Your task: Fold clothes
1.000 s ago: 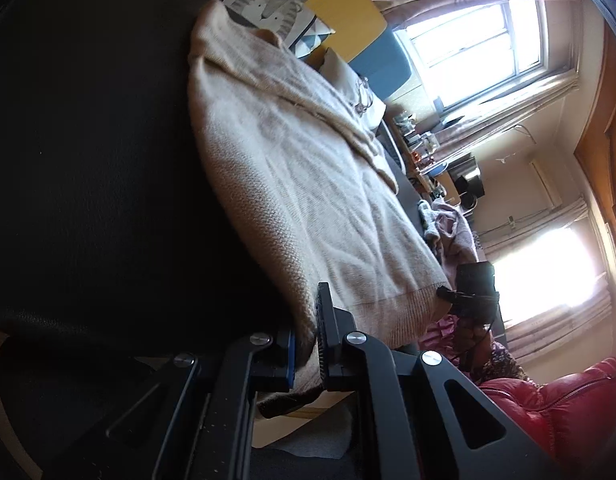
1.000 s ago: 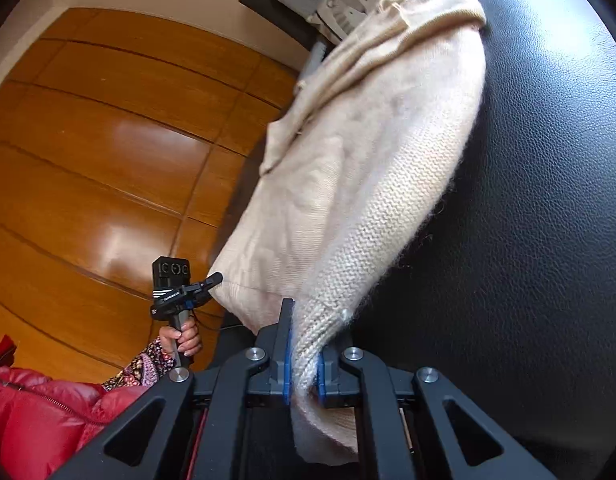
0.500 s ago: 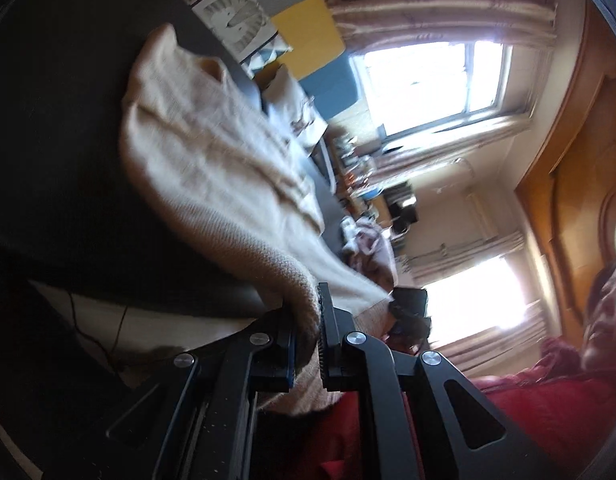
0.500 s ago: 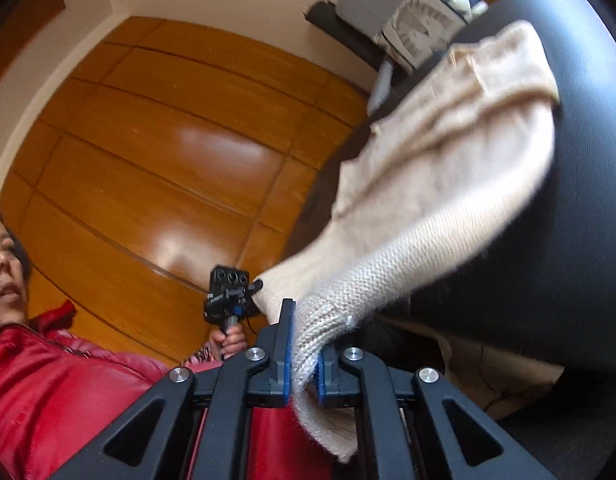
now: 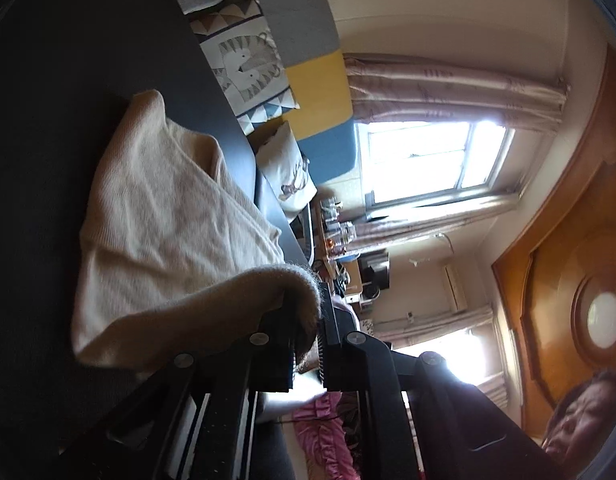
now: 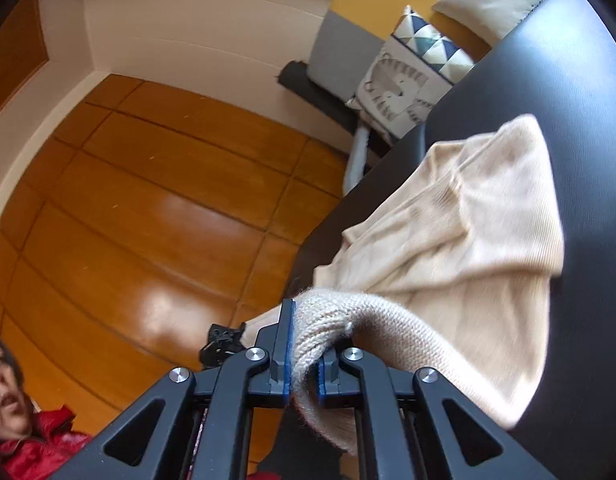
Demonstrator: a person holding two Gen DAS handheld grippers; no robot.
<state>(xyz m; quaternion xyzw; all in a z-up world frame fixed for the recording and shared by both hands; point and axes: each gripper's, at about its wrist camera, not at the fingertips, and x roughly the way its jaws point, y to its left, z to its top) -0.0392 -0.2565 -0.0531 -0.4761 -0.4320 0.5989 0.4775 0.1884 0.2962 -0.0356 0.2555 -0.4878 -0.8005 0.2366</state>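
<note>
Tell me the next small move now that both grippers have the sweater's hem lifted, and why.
Probably carry both ends forward over the body toward the far end, then lower. The left gripper and right gripper are each shut on the hem of the beige sweater, which curls up off the black surface while the rest lies flat.

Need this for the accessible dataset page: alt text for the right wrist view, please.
The right claw is shut on the knitted hem of a beige sweater, lifting it off a black leather surface where the rest lies bunched. Behind are patterned cushions and glossy wood panelling, with the left claw small beyond.
</note>
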